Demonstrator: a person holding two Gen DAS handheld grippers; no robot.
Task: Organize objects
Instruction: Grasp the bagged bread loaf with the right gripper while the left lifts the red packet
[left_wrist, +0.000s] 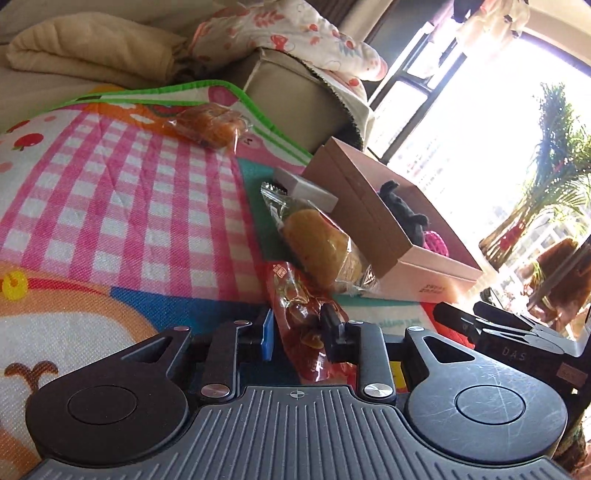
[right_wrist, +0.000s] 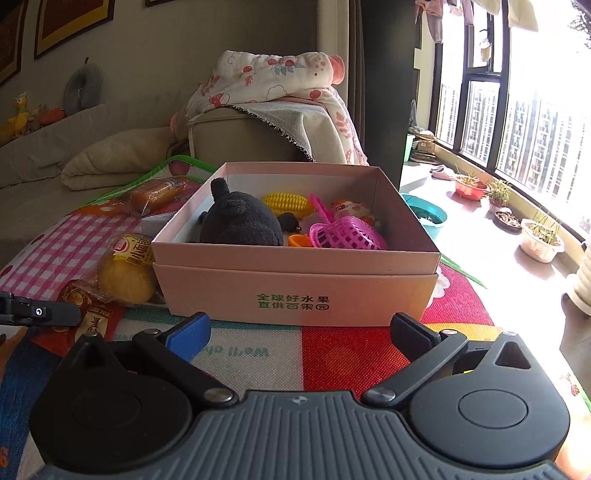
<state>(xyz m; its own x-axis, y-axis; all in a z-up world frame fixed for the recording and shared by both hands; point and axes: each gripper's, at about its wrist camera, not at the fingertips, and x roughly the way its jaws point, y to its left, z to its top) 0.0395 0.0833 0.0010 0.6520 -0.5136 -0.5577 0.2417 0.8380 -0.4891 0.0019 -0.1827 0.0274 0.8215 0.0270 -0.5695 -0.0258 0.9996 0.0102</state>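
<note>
while the left gripper (left_wrist: 299, 332) is closed narrowly on a red snack packet (left_wrist: 299, 314), the packet is pinched between the blue pad and the black pad, just in front of the box's (right_wrist: 295, 284) near left corner. a wrapped yellow bun (left_wrist: 321, 247) is seen leaning against the box's left wall, with a grey block (left_wrist: 306, 188) just behind it on the same side. another wrapped bread (left_wrist: 210, 123) is found farther back, well apart from the box, on the checked mat (left_wrist: 110, 192). the right gripper (right_wrist: 299, 332) is held wide open in front of the box, nothing being between its pads. inside the box a dark plush toy (right_wrist: 240, 221) is laid at the left, a toy corn (right_wrist: 290, 203) at the back, and a pink basket (right_wrist: 343, 232) at the right.
</note>
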